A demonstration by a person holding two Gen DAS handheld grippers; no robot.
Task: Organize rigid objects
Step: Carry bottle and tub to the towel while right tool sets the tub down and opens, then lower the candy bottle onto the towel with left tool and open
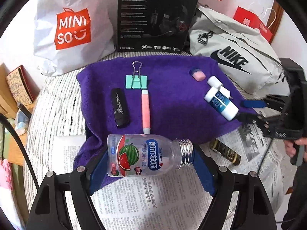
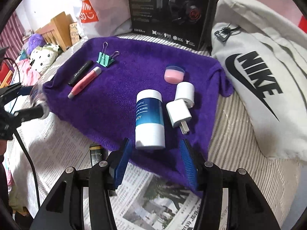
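My left gripper is shut on a clear watermelon-label bottle, held lengthwise between its blue pads, above the near edge of a purple towel. On the towel lie a mint binder clip, a black stick, a pink pen, a small pink jar, a white roll, a white charger plug and a blue-and-white tube. My right gripper is open; the tube's near end lies between its fingertips with a gap on the right side.
Behind the towel stand a white Miniso bag, a black headset box and a grey Nike bag. Newspaper covers the striped bedding in front, with a small dark bottle on it. A black cable runs at left.
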